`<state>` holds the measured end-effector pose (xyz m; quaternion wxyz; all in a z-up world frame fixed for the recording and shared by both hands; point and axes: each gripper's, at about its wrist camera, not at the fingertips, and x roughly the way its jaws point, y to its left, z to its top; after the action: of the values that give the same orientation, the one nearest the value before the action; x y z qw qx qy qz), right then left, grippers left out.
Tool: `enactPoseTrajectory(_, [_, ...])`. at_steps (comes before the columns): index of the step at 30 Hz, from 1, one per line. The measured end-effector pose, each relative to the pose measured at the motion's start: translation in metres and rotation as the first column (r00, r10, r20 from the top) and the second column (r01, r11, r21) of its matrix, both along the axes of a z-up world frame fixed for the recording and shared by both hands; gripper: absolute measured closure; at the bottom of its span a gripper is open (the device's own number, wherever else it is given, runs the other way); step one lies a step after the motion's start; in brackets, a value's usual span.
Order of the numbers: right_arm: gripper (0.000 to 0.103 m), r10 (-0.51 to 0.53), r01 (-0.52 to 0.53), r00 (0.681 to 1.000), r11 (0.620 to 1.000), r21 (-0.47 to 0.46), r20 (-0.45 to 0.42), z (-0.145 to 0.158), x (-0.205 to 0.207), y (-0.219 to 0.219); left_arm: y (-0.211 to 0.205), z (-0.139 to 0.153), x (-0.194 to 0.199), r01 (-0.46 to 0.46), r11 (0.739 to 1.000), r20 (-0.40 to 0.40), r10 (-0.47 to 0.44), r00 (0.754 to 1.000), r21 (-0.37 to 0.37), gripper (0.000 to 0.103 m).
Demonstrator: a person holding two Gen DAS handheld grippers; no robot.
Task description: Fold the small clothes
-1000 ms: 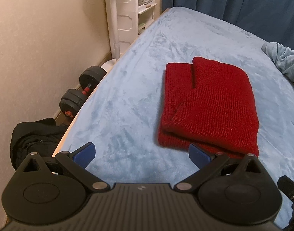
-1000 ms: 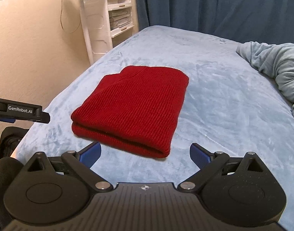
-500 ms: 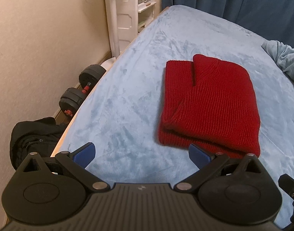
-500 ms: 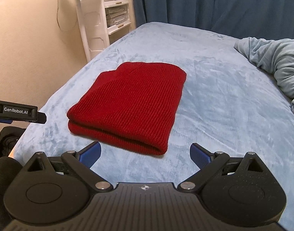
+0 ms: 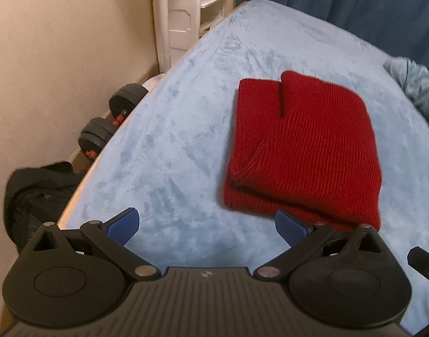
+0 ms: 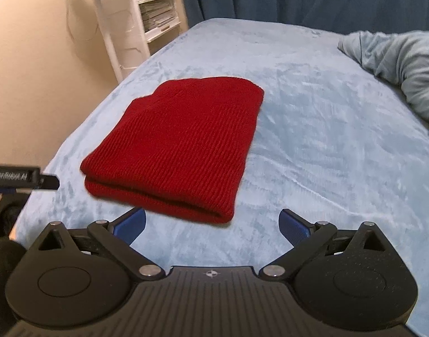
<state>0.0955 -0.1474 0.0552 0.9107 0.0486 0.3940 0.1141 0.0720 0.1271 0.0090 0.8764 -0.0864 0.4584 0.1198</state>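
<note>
both tongs have drawn back a little since a second ago, so the folded red knit garment (image 5: 304, 151) (image 6: 180, 146) sits slightly farther up in each view, its own place on the light blue bed cover (image 5: 172, 129) (image 6: 312, 129) unchanged. left gripper (image 5: 206, 224) and right gripper (image 6: 211, 221) both stand spread wide, holding nothing — garment just ahead, clear of the blue pads. long axis runs away from the tongs, thick folded edge nearest.
</note>
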Motion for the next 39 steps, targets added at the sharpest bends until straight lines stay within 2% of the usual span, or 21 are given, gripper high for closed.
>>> enactPoseTrajectory(4, [0.001,-0.048,0.052,0.998,0.990,0.128,-0.035,0.002,0.043,-0.032,0.000,-0.001,0.011,-0.031,0.994,0.039,0.036,0.999,-0.101,0.000])
enactPoseTrajectory(9, [0.001,-0.112,0.134,0.989,0.959,0.251,-0.100,-0.004,0.123,-0.071,-0.008,-0.016,0.040,-0.074,0.969,-0.004,0.075,0.997,-0.236,0.000])
enactPoseTrajectory(12, [0.001,-0.123,0.159,0.983,0.940,0.301,-0.135,-0.014,0.183,-0.085,-0.011,-0.035,0.057,-0.114,0.941,-0.046,0.105,0.993,-0.319,0.000])
enactPoseTrajectory(14, [0.001,-0.145,0.176,0.982,0.940,0.293,-0.123,-0.020,0.221,-0.088,-0.010,-0.050,0.065,-0.144,0.913,-0.056,0.133,0.990,-0.382,0.000])
enactPoseTrajectory(17, [0.001,-0.099,0.124,0.990,0.946,0.298,-0.096,-0.032,0.272,-0.081,-0.006,-0.064,0.073,-0.171,0.899,-0.043,0.168,0.985,-0.402,0.000])
enactPoseTrajectory(20, [0.001,-0.048,0.126,0.975,0.923,0.364,-0.216,-0.061,0.321,-0.074,0.004,-0.077,0.079,-0.193,0.885,-0.049,0.190,0.980,-0.423,0.000])
enactPoseTrajectory(23, [0.001,-0.036,0.158,0.952,0.910,0.384,-0.304,-0.091,0.356,-0.064,0.018,-0.091,0.080,-0.235,0.850,-0.062,0.234,0.970,-0.471,0.000])
enactPoseTrajectory(26, [0.001,0.024,0.157,0.926,0.882,0.444,-0.376,-0.114,0.384,-0.050,0.035,-0.108,0.079,-0.288,0.786,-0.092,0.285,0.954,-0.547,0.001])
enactPoseTrajectory(28, [0.005,0.079,0.163,0.902,0.848,0.504,-0.424,-0.125,0.398,-0.042,0.043,-0.112,0.078,-0.294,0.757,-0.067,0.315,0.947,-0.583,0.023])
enactPoseTrajectory(29, [0.027,0.098,0.156,0.900,0.836,0.526,-0.424,-0.125,0.401,-0.039,0.045,-0.110,0.080,-0.275,0.763,-0.048,0.306,0.951,-0.584,0.036])
enactPoseTrajectory(30, [0.040,0.117,0.128,0.906,0.841,0.525,-0.407,-0.122,0.402,-0.034,0.046,-0.107,0.083,-0.270,0.780,-0.039,0.301,0.953,-0.565,0.050])
enactPoseTrajectory(31, [0.053,0.138,0.077,0.916,0.862,0.501,-0.377,-0.116,0.402,-0.029,0.047,-0.102,0.087,-0.254,0.788,-0.023,0.291,0.956,-0.561,0.055])
enactPoseTrajectory(32, [0.059,0.147,0.040,0.928,0.874,0.484,-0.343,-0.112,0.397,-0.029,0.048,-0.096,0.094,-0.234,0.806,-0.009,0.273,0.962,-0.544,0.061])
enactPoseTrajectory(33, [0.062,0.139,0.041,0.934,0.874,0.484,-0.330,-0.108,0.391,-0.033,0.051,-0.088,0.105,-0.200,0.826,0.015,0.244,0.970,-0.527,0.065])
enactPoseTrajectory(35, [0.067,0.080,0.107,0.943,0.847,0.521,-0.323,-0.102,0.373,-0.058,0.061,-0.073,0.140,-0.108,0.869,0.074,0.163,0.984,-0.482,0.065])
enactPoseTrajectory(37, [0.069,-0.002,0.190,0.952,0.788,0.586,-0.305,-0.101,0.341,-0.090,0.068,-0.062,0.195,0.010,0.893,0.106,0.043,0.993,-0.451,0.066])
enactPoseTrajectory(39, [0.069,-0.114,0.279,0.951,0.716,0.640,-0.287,-0.107,0.290,-0.120,0.055,-0.051,0.262,0.159,0.906,0.125,-0.119,0.985,-0.392,0.067])
